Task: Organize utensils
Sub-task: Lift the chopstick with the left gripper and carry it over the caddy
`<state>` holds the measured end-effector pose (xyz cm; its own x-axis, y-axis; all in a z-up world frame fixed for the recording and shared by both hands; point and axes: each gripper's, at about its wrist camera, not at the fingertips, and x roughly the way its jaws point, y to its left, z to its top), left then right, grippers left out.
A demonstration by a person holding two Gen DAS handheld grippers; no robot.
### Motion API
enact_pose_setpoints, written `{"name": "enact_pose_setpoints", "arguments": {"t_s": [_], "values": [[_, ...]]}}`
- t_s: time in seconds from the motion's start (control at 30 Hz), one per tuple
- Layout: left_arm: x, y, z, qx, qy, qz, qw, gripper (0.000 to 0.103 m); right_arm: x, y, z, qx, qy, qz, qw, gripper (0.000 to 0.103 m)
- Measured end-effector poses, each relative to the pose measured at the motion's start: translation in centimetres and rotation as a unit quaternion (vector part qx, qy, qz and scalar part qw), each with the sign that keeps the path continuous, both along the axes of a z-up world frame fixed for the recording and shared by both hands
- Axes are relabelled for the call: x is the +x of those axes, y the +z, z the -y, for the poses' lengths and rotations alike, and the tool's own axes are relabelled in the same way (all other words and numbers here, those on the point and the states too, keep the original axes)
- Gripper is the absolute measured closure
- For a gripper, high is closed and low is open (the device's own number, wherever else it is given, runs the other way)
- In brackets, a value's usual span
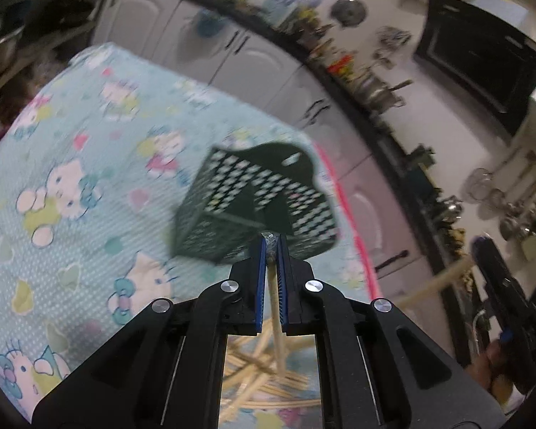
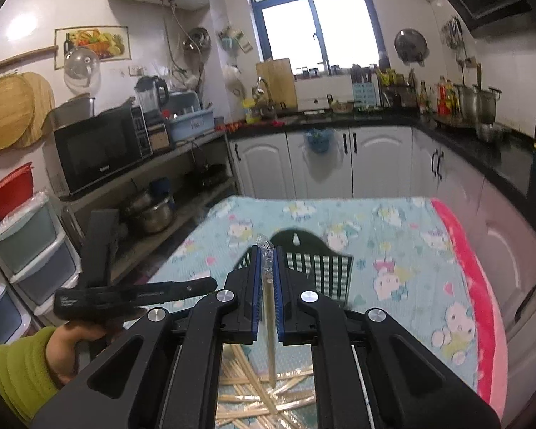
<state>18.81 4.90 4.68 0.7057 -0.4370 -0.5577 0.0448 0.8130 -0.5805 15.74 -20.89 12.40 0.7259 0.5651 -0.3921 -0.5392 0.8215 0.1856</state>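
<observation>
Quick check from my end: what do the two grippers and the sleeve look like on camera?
Both the left gripper and the right gripper are black angular linkages with round silver pivot bolts and ribbed blue pads. The left hand shows a yellow-green fleecy sleeve.

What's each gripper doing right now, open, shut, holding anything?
Left gripper: shut on a wrapped chopstick.
Right gripper: shut on another wrapped chopstick.

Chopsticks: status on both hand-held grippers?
Left hand-held gripper shut on one chopstick. Right hand-held gripper likewise, chopstick. Black basket ahead, path clear.
</observation>
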Motion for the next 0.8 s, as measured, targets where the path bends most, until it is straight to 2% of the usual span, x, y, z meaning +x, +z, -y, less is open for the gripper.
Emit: {"name": "enact_pose_setpoints", "arguments": {"t_s": [0.17,0.37,0.8], "values": [[-0.7,3.7,1.4,0.004,-0.014,0.048,0.9988,0.1,0.1,2.3,-0.1,0.007,0.003,0.023,1.0,0.096],[-0.7,8.5,2.1,0.034,-0.005,0.109,0.9935,0.1,0.4,4.8,-0.4,0.012,0.003,0.055,0.998,0.096],[0.8,15.7,2.6,0.086,0.031,0.191,0.9773,0.1,2.7,8.8,-0.6,0.034,-0.016,0.097,0.995,0.096]]}}
